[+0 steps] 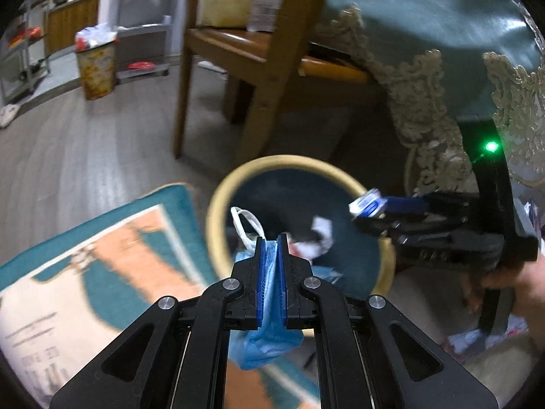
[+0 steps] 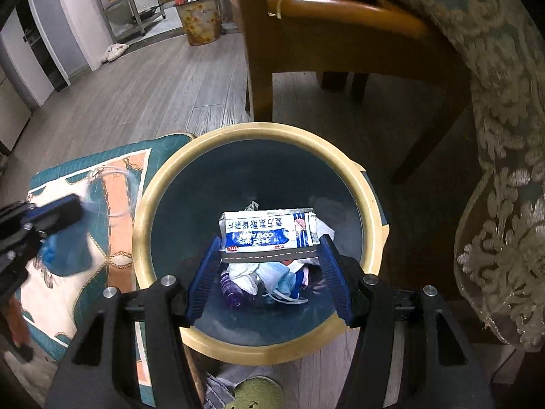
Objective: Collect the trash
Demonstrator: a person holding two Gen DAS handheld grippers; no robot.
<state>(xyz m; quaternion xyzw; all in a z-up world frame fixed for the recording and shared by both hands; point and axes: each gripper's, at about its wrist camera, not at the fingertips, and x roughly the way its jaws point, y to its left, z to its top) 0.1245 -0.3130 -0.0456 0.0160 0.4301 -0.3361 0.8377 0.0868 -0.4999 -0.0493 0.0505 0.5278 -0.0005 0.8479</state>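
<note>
Black left gripper (image 1: 271,255), blue-padded jaws, silver pivot screws.

The left gripper (image 1: 271,248) points steeply down just short of the near rim of the round bin (image 1: 218,201), its jaws clamped tight on a blue face mask (image 1: 269,341) that sags beneath them. The right gripper (image 2: 269,255) hangs over the bin's opening, tilted steeply down, jaws set wide and pressing both ends of a flattened medicine box (image 2: 269,230). A hand (image 1: 524,286) grips its handle.
</note>
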